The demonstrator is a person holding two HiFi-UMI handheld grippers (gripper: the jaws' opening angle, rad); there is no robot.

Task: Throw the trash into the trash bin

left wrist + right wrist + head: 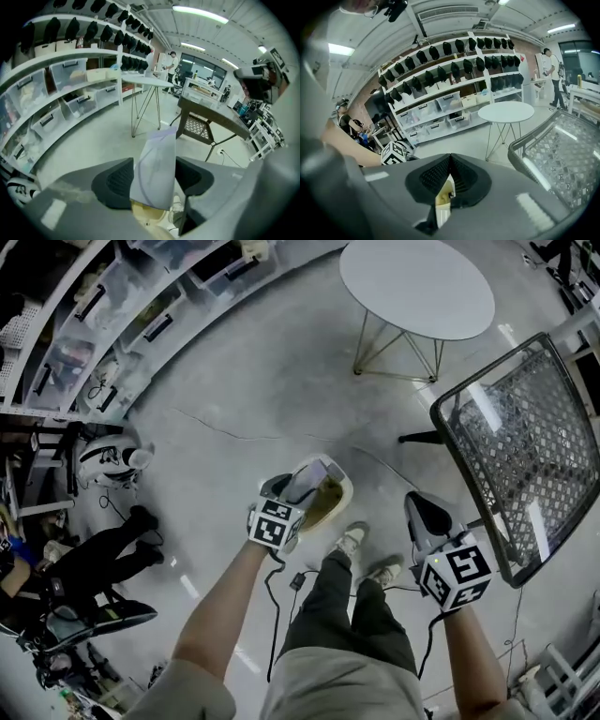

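my left gripper (305, 486) has a pale, thin bag (157, 161) between its jaws. the jaws stand quite wide, and both dark pads press on the sides of the bag. the bag sticks up past the tips. i can see a faint curved line on it, but no words that i can read.

the trash bin (345, 493) sits on the grey floor just in front of my shoes (352, 540). it looks yellow inside. my left gripper and the bag are right over it.

my right gripper (424, 512) is to the right of the bin, near my right foot. its jaws are together and i see nothing held in them.

each gripper has a cube with black and white square marks (457, 573).

far off stands a round white table (417, 287). a mesh chair (525, 446) is on the right. shelves (112, 324) with clear boxes are on the far left; their dark labels are too small to read.
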